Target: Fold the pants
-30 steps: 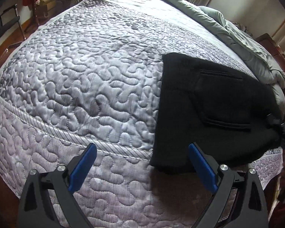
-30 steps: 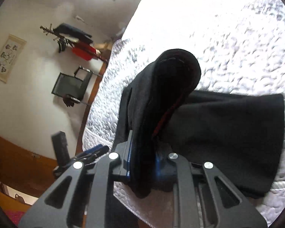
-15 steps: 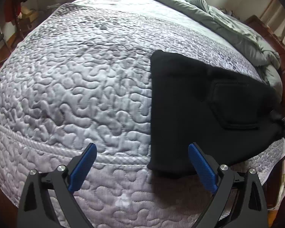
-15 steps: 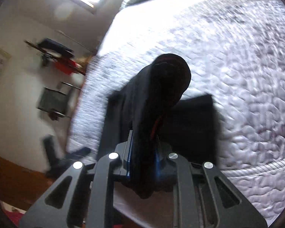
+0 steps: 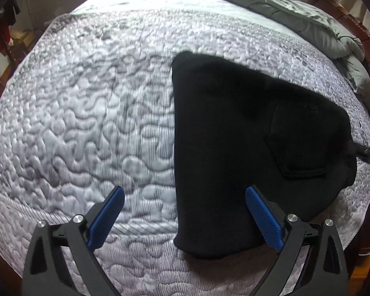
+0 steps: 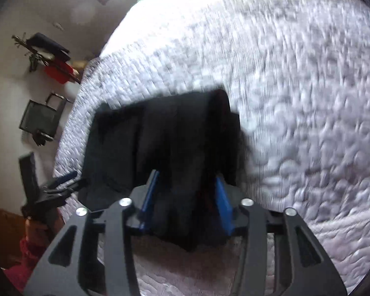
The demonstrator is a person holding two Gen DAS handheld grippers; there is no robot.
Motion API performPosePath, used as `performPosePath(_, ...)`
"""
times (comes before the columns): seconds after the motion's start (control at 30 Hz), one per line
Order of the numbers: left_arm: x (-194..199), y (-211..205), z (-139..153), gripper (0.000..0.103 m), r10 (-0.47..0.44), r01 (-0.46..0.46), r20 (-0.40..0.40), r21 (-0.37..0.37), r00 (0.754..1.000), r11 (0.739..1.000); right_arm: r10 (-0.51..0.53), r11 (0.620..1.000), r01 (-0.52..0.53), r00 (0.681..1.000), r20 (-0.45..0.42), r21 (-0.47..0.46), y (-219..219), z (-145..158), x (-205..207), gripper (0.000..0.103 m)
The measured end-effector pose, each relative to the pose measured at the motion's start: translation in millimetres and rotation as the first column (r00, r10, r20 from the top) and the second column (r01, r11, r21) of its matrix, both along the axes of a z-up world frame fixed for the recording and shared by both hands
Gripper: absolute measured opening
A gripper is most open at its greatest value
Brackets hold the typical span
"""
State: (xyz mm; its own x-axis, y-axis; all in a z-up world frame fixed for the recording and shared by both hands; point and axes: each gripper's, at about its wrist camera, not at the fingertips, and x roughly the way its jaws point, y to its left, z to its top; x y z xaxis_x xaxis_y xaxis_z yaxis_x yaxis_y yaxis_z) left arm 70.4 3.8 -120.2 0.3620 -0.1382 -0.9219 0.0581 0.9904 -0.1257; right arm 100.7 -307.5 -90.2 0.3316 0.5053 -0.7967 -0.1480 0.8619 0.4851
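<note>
Your black pants [image 5: 246, 148] lie on the quilted bed [image 5: 98, 123] near its front edge, already doubled into a compact, roughly squared bundle with a back pocket facing up, so most of the folding looks done. Your right gripper [image 6: 185, 197] has its jaws partly parted around a thick bunch of the pants' edge; the view is blurred, so you can't be sure how firmly the cloth is pinched. Your left gripper [image 5: 185, 217] hangs spread wide and empty just above the bundle's near left corner. What remains, by my reading, is laying that edge flat and smoothing. No brand, label or writing is readable anywhere.
</note>
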Motion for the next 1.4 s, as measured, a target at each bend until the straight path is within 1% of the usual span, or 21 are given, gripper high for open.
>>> performPosePath(0.07,7,-3,2,0.099,-0.002,0.002,0.003,0.0,1.0,1.0,-0.005,1.0,0.004,1.0,0.013,0.03,-4,8,10,0.052)
performPosePath(0.17,18,-9,0,0.099,-0.005,0.005,-0.005,0.009,1.0,1.0,-0.007,1.0,0.007,1.0,0.003,0.008,-5,7,35,0.052)
performPosePath(0.2,21,-12,-1,0.099,-0.01,0.01,-0.008,0.011,1.0,1.0,-0.004,1.0,0.004,1.0,-0.018,0.03,-5,2,44,0.045)
performPosePath(0.23,23,-16,-3,0.099,-0.014,0.014,-0.012,0.016,1.0,1.0,-0.003,0.998,0.005,0.999,-0.032,0.057,0,-2,51,0.031)
performPosePath(0.27,24,-17,-5,0.099,-0.018,0.018,-0.016,0.019,1.0,1.0,-0.006,0.997,0.01,0.999,-0.044,0.079,0,-3,56,0.026)
performPosePath(0.3,26,-20,-8,0.099,-0.021,0.022,-0.02,0.024,1.0,0.999,-0.012,0.996,0.016,0.999,-0.047,0.091,-2,-5,59,0.022)
performPosePath(0.37,27,-21,-13,0.099,-0.022,0.023,-0.027,0.029,0.999,0.999,-0.031,0.992,0.035,0.999,-0.036,0.119,-7,-7,61,0.02)
performPosePath(0.4,28,-22,-16,0.1,-0.019,0.019,-0.03,0.025,0.999,1.0,-0.046,0.992,0.05,0.998,-0.042,0.118,-9,-11,64,0.019)
performPosePath(0.47,30,-21,-20,0.1,-0.009,0.009,-0.036,0.01,0.999,1.0,-0.065,0.994,0.071,0.995,-0.072,0.078,-10,-21,66,0.014)
performPosePath(0.5,31,-21,-22,0.1,-0.001,0.001,-0.042,-0.002,0.999,1.0,-0.076,0.995,0.082,0.993,-0.093,0.061,-10,-31,68,0.014)
performPosePath(0.57,32,-21,-25,0.1,0.008,-0.008,-0.049,-0.011,0.999,1.0,-0.094,0.991,0.103,0.99,-0.109,0.08,-13,-40,71,0.015)
performPosePath(0.67,32,-21,-23,0.1,0.005,-0.006,-0.045,-0.007,0.999,1.0,-0.088,0.991,0.097,0.991,-0.1,0.097,-14,-38,69,0.017)
performPosePath(0.77,25,-16,-15,0.099,0.008,-0.009,-0.039,-0.023,0.999,1.0,-0.071,0.99,0.079,0.995,-0.072,0.117,-18,-23,55,0.033)
performPosePath(0.8,22,-15,-13,0.099,0.009,-0.01,-0.036,-0.028,0.999,1.0,-0.068,0.99,0.076,0.995,-0.07,0.121,-21,-19,48,0.043)
performPosePath(0.83,17,-12,-10,0.099,0.011,-0.013,-0.031,-0.034,0.999,0.999,-0.067,0.989,0.075,0.996,-0.061,0.124,-24,-14,37,0.045)
performPosePath(0.97,-6,-2,-8,0.099,0.023,-0.026,-0.035,-0.084,0.999,0.996,-0.035,0.986,0.042,0.998,-0.049,0.163,-31,-4,-4,0.045)
performPosePath(1.07,-18,0,-13,0.099,0.026,-0.033,-0.056,-0.136,0.998,0.99,-0.002,0.981,0.015,0.998,-0.07,0.191,-30,-10,-28,0.045)
performPosePath(1.13,-21,-3,-18,0.099,0.026,-0.035,-0.062,-0.143,0.998,0.989,0.026,0.98,-0.013,0.998,-0.062,0.201,-26,-12,-38,0.045)
performPosePath(1.23,-20,-6,-22,0.099,0.027,-0.039,-0.077,-0.149,0.997,0.988,0.069,0.969,-0.061,0.997,-0.026,0.238,-17,-8,-41,0.041)
performPosePath(1.33,-17,-15,-22,0.099,0.01,-0.02,-0.076,-0.133,0.997,0.991,0.126,0.958,-0.125,0.992,0.014,0.259,-5,0,-39,0.041)
performPosePath(1.4,-15,-21,-24,0.099,0.001,-0.011,-0.077,-0.126,0.997,0.992,0.148,0.952,-0.147,0.989,0.014,0.267,1,0,-34,0.041)
